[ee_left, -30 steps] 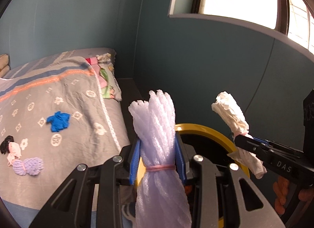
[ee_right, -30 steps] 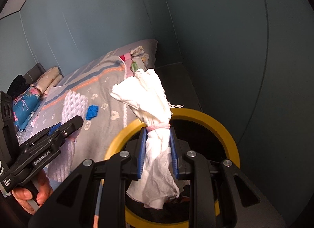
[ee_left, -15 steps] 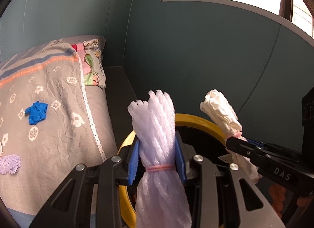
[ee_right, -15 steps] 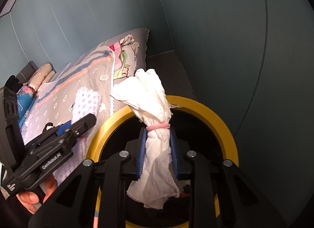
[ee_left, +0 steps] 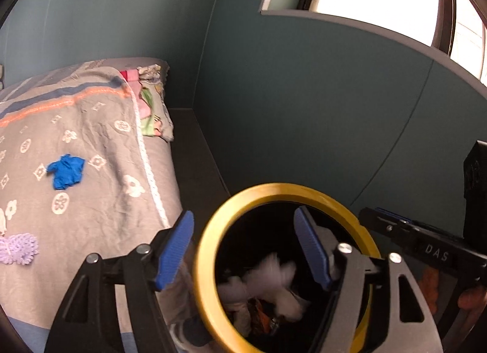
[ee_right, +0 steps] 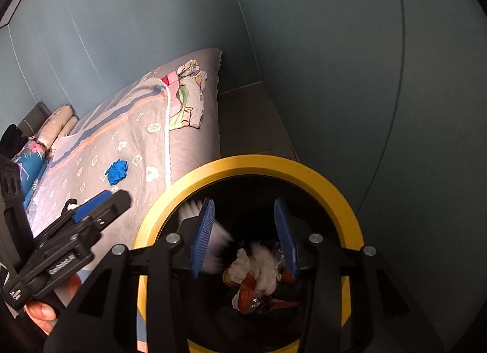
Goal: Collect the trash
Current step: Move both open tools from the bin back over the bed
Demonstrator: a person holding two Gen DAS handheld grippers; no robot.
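A black bin with a yellow rim (ee_left: 283,190) (ee_right: 258,162) stands beside the bed. My left gripper (ee_left: 243,249) (ee_right: 103,200) hangs over the bin's left side, its jaws opening with nothing pressed between the blue pads. My right gripper (ee_right: 243,237) (ee_left: 380,216) is over the bin mouth, jaws also opening and empty. A white tissue bundle (ee_right: 264,264) (ee_left: 268,280) is a blur inside the bin, over orange wrappers (ee_right: 246,292). The pale foam net bundle (ee_right: 217,242) drops, blurred, just inside the left rim. A blue crumpled scrap (ee_left: 67,170) (ee_right: 117,172) lies on the bed.
The bed has a grey patterned cover (ee_left: 91,127). A purple foam net (ee_left: 18,249) lies near its front edge, and folded colourful cloth (ee_left: 149,109) at its far end. Teal walls close in behind and right. A narrow dark floor strip (ee_left: 194,152) runs between bed and wall.
Both grippers have opened. The foam net left the left pads and the tissue bundle left the right pads; both now fall into the bin. The left view has swung slightly back toward the bed.
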